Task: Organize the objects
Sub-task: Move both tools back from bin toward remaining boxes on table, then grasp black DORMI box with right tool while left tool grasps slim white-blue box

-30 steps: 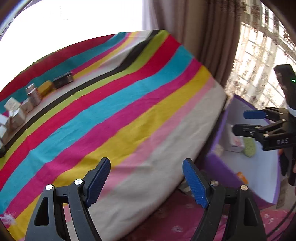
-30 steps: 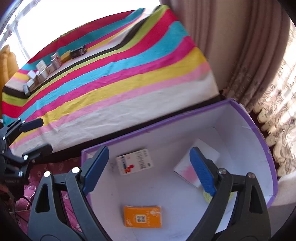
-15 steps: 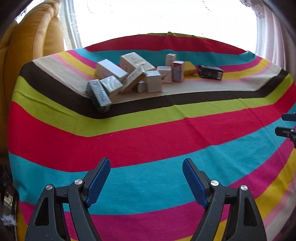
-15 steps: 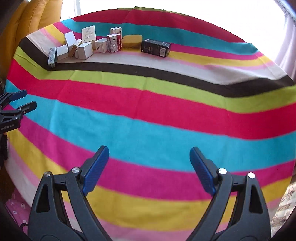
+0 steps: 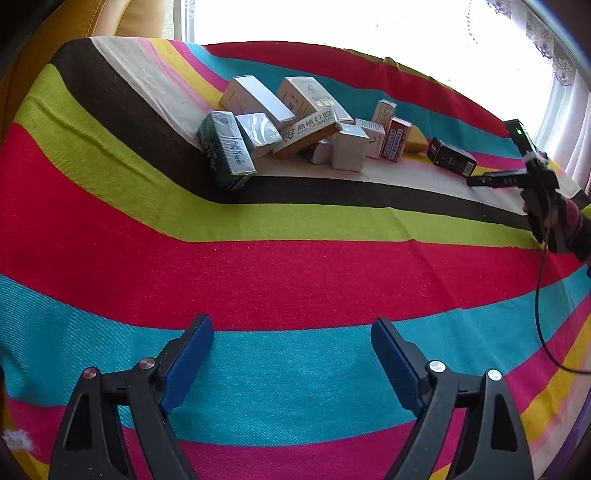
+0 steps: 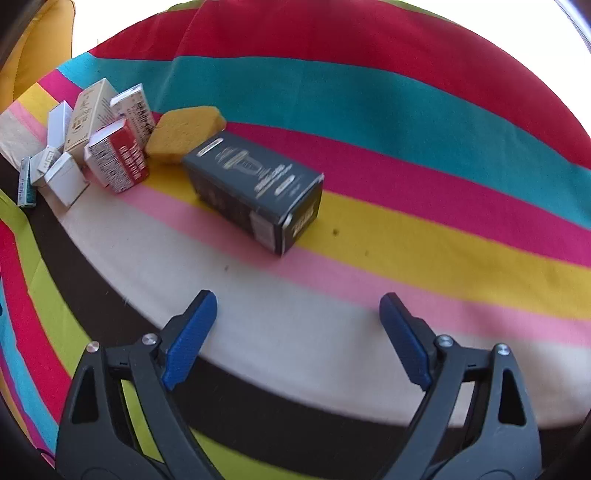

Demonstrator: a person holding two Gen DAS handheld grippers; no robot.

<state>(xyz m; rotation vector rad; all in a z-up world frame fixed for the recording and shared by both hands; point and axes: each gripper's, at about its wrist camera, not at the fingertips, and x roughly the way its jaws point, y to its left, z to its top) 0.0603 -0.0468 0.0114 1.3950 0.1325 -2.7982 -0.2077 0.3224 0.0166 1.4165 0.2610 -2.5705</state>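
Note:
A cluster of several small boxes [image 5: 295,129] lies on the striped cloth [image 5: 258,266] at the far side. A black box [image 6: 255,188] lies on its side apart from them, with a yellow sponge [image 6: 184,133] and a red and white box [image 6: 118,158] behind it. My right gripper [image 6: 299,332] is open and empty, a short way in front of the black box; it also shows in the left wrist view [image 5: 517,181] beside that box [image 5: 450,158]. My left gripper [image 5: 291,354] is open and empty over the cyan stripe, well short of the boxes.
A yellow chair [image 5: 110,18] stands behind the table at the left. A bright window with curtains [image 5: 565,122] runs along the far side. A green box [image 5: 225,151] lies at the near end of the cluster.
Both grippers have swung from the purple bin and the table's edge toward the boxes. The right gripper has moved in close to the black box. Both stay open.

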